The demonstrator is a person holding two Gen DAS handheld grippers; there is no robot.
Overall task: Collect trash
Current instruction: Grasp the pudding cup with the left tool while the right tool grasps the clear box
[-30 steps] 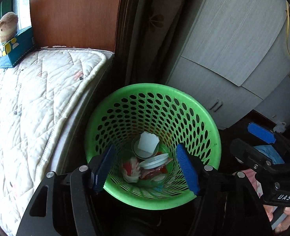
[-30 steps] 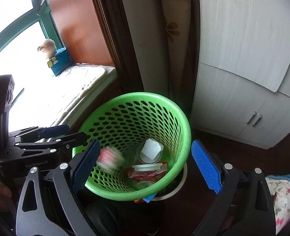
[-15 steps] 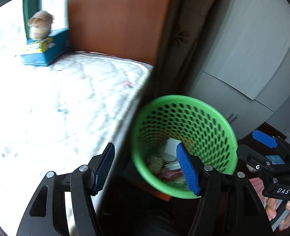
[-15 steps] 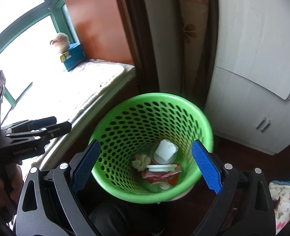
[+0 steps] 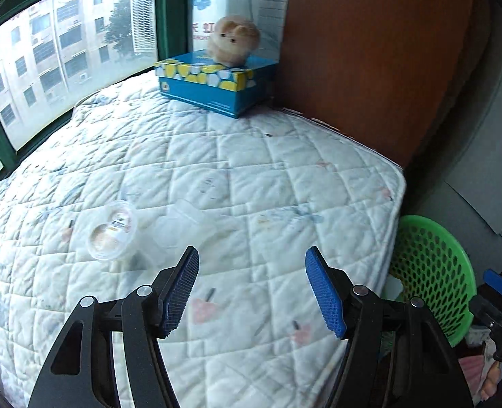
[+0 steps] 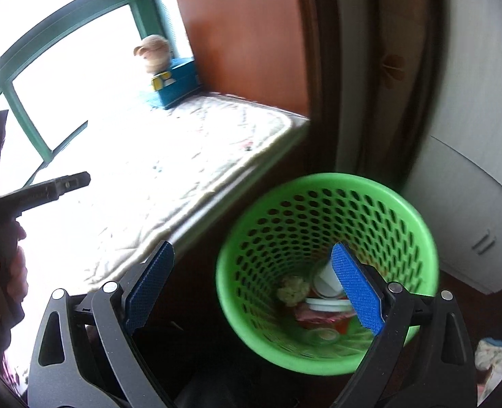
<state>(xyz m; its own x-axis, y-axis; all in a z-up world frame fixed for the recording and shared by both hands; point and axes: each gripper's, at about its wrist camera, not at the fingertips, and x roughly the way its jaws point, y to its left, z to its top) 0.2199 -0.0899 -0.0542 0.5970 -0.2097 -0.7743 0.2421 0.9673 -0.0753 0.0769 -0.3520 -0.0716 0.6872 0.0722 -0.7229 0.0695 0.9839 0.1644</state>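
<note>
My left gripper [image 5: 251, 289] is open and empty above the white quilted mattress [image 5: 285, 176]. On the mattress, ahead and to its left, a small round plastic cup [image 5: 113, 233] lies on its side beside a clear plastic container [image 5: 179, 222]. The green perforated basket [image 6: 325, 187] stands on the floor by the mattress corner, also at the right edge of the left wrist view as the basket [image 5: 431, 272]. It holds a crumpled wad [image 6: 293, 289], white lids and red wrappers. My right gripper [image 6: 254, 289] is open and empty, its right finger over the basket.
A blue tissue box [image 5: 217, 83] with a plush toy [image 5: 234, 40] on top sits at the mattress's far end by the window. A brown panel [image 5: 370, 51] and grey cabinets [image 6: 482, 204] stand behind the basket. A hand [image 6: 13, 272] holds the left gripper.
The left gripper swung left from over the basket to above the mattress, bringing the cup and container into view. The right gripper shifted left, so the basket now sits to its right.
</note>
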